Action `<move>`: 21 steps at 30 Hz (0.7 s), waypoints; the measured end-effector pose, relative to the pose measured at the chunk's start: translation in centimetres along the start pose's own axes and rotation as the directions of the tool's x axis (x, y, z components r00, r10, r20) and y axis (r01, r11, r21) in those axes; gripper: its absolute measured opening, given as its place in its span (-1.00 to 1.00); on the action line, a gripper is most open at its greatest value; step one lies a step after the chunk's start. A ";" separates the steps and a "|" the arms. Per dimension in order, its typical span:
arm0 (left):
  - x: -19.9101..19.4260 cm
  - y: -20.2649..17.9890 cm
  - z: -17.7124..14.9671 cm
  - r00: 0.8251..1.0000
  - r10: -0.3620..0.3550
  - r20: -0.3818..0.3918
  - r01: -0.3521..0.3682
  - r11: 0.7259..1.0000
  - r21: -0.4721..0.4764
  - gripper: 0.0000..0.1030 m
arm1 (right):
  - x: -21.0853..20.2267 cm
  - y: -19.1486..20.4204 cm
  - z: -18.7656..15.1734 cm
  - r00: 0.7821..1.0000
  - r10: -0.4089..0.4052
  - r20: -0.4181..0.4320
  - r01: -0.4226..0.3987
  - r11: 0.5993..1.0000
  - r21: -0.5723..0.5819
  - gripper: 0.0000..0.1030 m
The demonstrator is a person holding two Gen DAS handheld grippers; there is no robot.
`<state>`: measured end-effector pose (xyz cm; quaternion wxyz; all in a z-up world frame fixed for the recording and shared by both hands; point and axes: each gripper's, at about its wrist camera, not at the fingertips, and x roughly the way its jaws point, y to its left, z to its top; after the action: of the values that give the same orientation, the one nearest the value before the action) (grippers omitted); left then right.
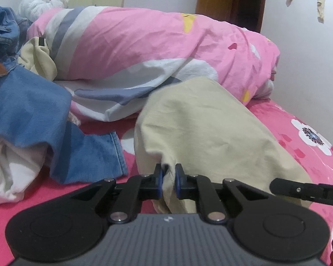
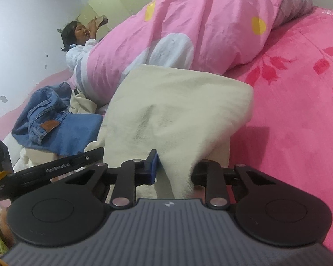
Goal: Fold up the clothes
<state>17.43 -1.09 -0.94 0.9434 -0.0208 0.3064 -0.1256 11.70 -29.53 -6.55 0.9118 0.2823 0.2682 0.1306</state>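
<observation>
Cream garment [image 1: 202,119] lies on pink bed [image 1: 308,155]; we pinch its near edge, left gripper [image 1: 169,180] and right gripper [image 2: 174,168] jaws both clamped on cloth, jeans [image 1: 28,102] beside.

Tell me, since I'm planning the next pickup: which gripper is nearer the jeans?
Left. The left gripper holds the beige garment beside the jeans; the right gripper is farther.

Garment [image 1: 199,128] lies centre frame on the bed [image 1: 299,137], its near edge between both grippers. Duvet [image 1: 144,44] lies behind it. Jeans [image 1: 28,102] lie left. Person [image 1: 40,2] sits upper left, behind the duvet.
</observation>
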 end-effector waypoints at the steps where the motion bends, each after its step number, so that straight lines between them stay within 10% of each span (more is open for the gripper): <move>1: -0.5 -0.1 -0.3 1.000 -0.002 -0.001 0.002 1.000 -0.001 -0.79 | -0.3 0.0 -0.2 1.000 0.004 -0.001 -0.004 1.000 0.001 -0.57; 21: -7.1 0.4 -8.2 0.996 -0.042 -0.077 0.040 0.999 -0.027 -0.84 | -3.8 1.6 -5.8 0.994 -0.064 -0.086 0.058 0.995 -0.075 -0.57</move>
<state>7.18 1.44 -3.54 0.9277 -0.0344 0.3437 -0.1416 5.22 -27.15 -8.09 0.9123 0.2346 0.3117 0.1247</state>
